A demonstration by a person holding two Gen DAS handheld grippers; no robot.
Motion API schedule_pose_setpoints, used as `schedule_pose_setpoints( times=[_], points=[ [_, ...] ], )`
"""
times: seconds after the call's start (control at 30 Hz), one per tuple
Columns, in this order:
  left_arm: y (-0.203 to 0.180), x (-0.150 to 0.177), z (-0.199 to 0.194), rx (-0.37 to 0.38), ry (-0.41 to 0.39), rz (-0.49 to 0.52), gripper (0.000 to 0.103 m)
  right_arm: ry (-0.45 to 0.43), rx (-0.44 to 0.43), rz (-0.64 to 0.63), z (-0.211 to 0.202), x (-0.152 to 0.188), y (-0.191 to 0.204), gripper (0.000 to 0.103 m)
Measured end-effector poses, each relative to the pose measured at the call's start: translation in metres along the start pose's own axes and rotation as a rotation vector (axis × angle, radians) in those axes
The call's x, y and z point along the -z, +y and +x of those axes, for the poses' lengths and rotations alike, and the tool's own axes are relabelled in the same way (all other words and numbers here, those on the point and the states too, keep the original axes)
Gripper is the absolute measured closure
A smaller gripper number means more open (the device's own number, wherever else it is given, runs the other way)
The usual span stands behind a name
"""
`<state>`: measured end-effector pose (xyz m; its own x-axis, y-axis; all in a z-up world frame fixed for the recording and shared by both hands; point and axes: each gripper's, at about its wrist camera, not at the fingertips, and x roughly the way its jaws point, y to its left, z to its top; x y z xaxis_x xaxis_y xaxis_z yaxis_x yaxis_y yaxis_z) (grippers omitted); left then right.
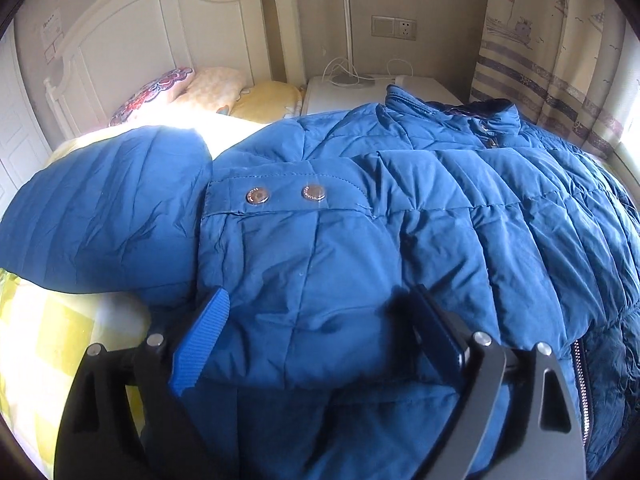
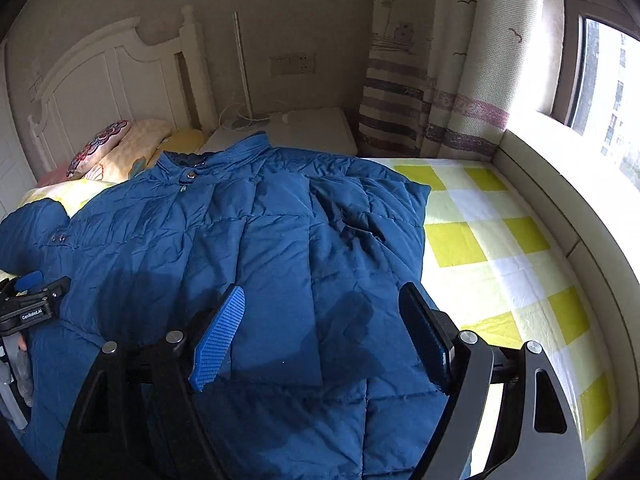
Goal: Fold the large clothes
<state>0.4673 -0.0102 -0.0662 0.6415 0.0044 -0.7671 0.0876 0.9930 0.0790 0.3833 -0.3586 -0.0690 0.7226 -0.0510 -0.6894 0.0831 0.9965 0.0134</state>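
A large blue quilted jacket (image 1: 400,208) (image 2: 248,240) lies spread front-up on the bed, collar toward the headboard. A sleeve with a two-snap cuff tab (image 1: 280,195) is folded across its body. At the left lies a rounded blue padded part (image 1: 100,208), hood or sleeve, I cannot tell which. My left gripper (image 1: 320,332) is open, low over the folded sleeve, with fabric bulging between its fingers; the pads do not pinch it. It also shows in the right wrist view as the left gripper (image 2: 30,300) at the jacket's left edge. My right gripper (image 2: 320,336) stands open above the jacket's lower right part, holding nothing.
The bed has a yellow-and-white checked sheet (image 2: 500,240). Pillows (image 1: 240,92) lie against the white headboard (image 1: 160,32). A white nightstand (image 1: 348,88) with a lamp and cables stands beyond the collar. A curtain (image 2: 440,100), a window (image 2: 600,100) and a padded ledge (image 2: 560,208) bound the right side.
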Motion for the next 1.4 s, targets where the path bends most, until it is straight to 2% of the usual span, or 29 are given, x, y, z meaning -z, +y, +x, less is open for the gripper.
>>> schedule_pose_setpoints(
  times=[0.03,0.1,0.23,0.27,0.4,0.47,0.53,0.6,0.63,0.7,0.77,0.87,0.93,1.03,1.1,1.2,1.27,1.3,1.37,1.4],
  points=[
    [0.001,0.001,0.0,0.003,-0.002,-0.004,0.012,0.031,-0.023,-0.048,0.012,-0.004,0.011,0.025],
    [0.002,0.001,-0.001,0.009,-0.004,-0.009,0.011,0.202,-0.049,-0.125,0.047,-0.001,0.027,0.023],
    [0.004,0.001,0.0,0.016,-0.003,-0.009,0.009,0.281,-0.093,-0.086,0.049,-0.009,0.018,0.024],
    [0.003,0.001,0.0,0.015,-0.002,-0.008,0.009,0.269,-0.099,-0.082,0.044,-0.014,0.015,0.024],
    [0.002,0.001,0.0,-0.002,-0.003,0.0,0.009,0.097,-0.055,-0.002,0.029,-0.046,-0.009,0.024],
    [0.0,0.001,0.0,-0.021,-0.006,0.004,0.009,0.071,-0.027,0.061,0.039,-0.06,-0.023,0.024],
    [0.0,0.001,0.0,-0.027,-0.009,0.005,0.009,0.091,-0.008,0.089,0.061,-0.068,-0.031,0.024],
    [0.002,0.001,0.0,-0.02,-0.009,-0.001,0.009,0.179,0.004,0.078,0.092,-0.062,-0.031,0.022],
    [0.002,0.001,0.0,-0.016,-0.009,-0.004,0.009,0.22,0.009,0.033,0.103,-0.055,-0.025,0.02],
    [0.003,0.001,0.001,-0.014,-0.01,-0.006,0.009,0.227,0.05,-0.016,0.102,-0.056,-0.016,0.02],
    [0.003,0.001,0.001,-0.013,-0.01,-0.007,0.009,0.259,0.074,0.025,0.099,-0.065,-0.017,0.021],
    [0.003,0.001,0.001,-0.01,-0.01,-0.009,0.009,0.142,0.111,0.067,0.087,-0.082,-0.014,0.021],
    [0.003,0.001,0.001,-0.007,-0.011,-0.011,0.009,0.104,0.119,0.051,0.092,-0.089,-0.005,0.015],
    [0.004,0.001,0.0,-0.002,-0.013,-0.013,0.009,0.186,0.136,-0.016,0.127,-0.083,0.01,0.015],
    [0.005,0.001,0.001,0.001,-0.013,-0.015,0.009,0.177,0.131,-0.005,0.133,-0.08,0.006,0.011],
    [0.006,0.002,0.0,0.008,-0.017,-0.021,0.009,0.182,0.111,0.029,0.129,-0.08,-0.001,0.012],
    [0.007,0.002,0.0,0.008,-0.016,-0.023,0.009,0.128,0.203,0.043,0.112,-0.079,0.004,0.012],
    [0.007,0.002,0.0,0.007,-0.016,-0.023,0.009,0.07,0.207,0.058,0.098,-0.077,0.011,0.012],
    [0.007,0.002,-0.001,0.007,-0.018,-0.023,0.009,-0.024,0.127,0.066,0.076,-0.074,0.028,0.011],
    [0.007,0.002,-0.001,0.007,-0.018,-0.023,0.009,-0.037,0.093,0.035,0.071,-0.072,0.041,0.011]
  ],
)
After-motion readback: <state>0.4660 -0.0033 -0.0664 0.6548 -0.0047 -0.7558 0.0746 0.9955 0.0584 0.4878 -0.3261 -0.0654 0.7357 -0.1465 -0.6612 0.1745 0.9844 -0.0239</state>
